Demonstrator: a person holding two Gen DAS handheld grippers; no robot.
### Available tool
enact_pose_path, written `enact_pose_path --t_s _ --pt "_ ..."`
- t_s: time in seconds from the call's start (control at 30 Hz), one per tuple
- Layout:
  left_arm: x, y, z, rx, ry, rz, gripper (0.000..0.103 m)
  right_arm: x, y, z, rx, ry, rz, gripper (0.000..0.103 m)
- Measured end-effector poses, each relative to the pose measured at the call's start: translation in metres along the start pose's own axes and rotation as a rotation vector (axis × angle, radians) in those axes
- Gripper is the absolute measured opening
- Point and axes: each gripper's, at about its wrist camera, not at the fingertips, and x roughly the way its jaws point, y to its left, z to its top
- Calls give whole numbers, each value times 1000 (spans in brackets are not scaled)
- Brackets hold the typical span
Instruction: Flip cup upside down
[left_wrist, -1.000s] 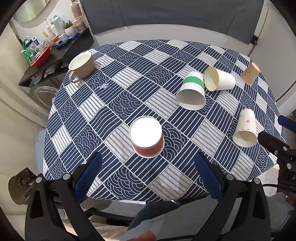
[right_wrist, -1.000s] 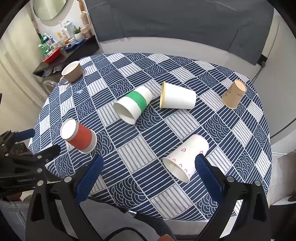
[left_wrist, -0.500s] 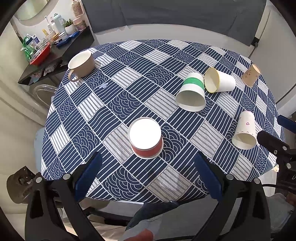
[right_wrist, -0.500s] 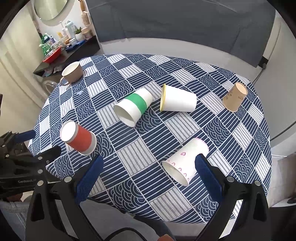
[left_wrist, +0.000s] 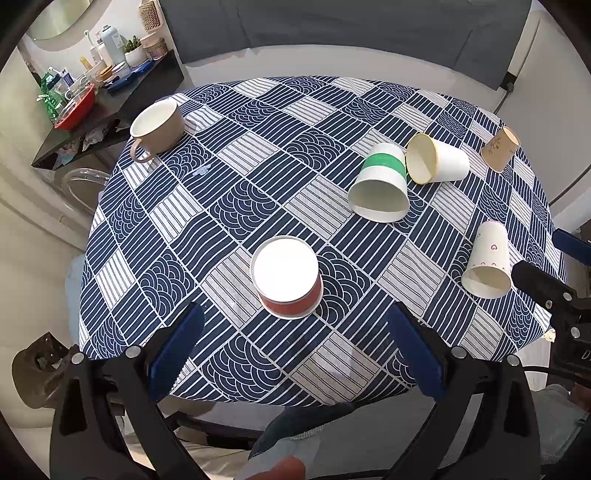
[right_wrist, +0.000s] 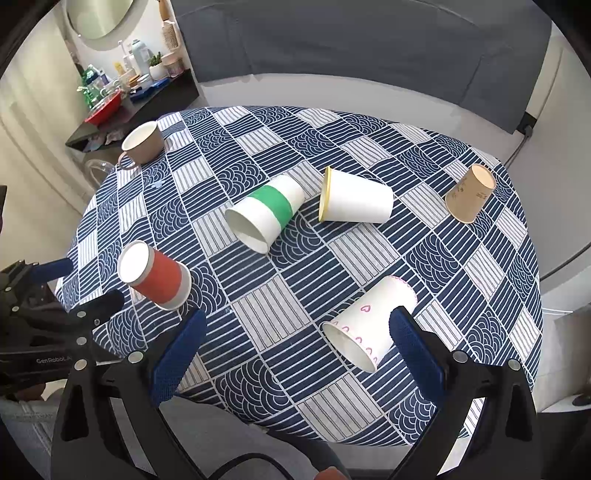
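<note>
The left gripper (left_wrist: 293, 350) hangs above the near edge of the table (left_wrist: 258, 155), its blue-padded fingers (left_wrist: 173, 350) spread wide with nothing between them. Just ahead at 12 o'clock, the red cup (left_wrist: 287, 277) stands upside down on the patterned cloth, white base up. At 2 o'clock the green-banded cup (left_wrist: 380, 184) lies on its side, mouth toward the camera, touching (or nearly so) the yellow-rimmed cup (left_wrist: 437, 158). A heart-printed cup (left_wrist: 485, 260) lies at 3 o'clock, close to the right gripper's black tip (left_wrist: 535, 286). A brown paper cup (left_wrist: 500, 148) sits inverted at the far right edge. A beige mug (left_wrist: 157, 127) stands upright at 10 o'clock.
</note>
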Motion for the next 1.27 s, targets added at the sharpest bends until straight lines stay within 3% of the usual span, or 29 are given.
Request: enact_pose_path --t_s 1.27 --pt "0 7 6 -23 -19 9 97 8 4 8 -18 8 15 95"
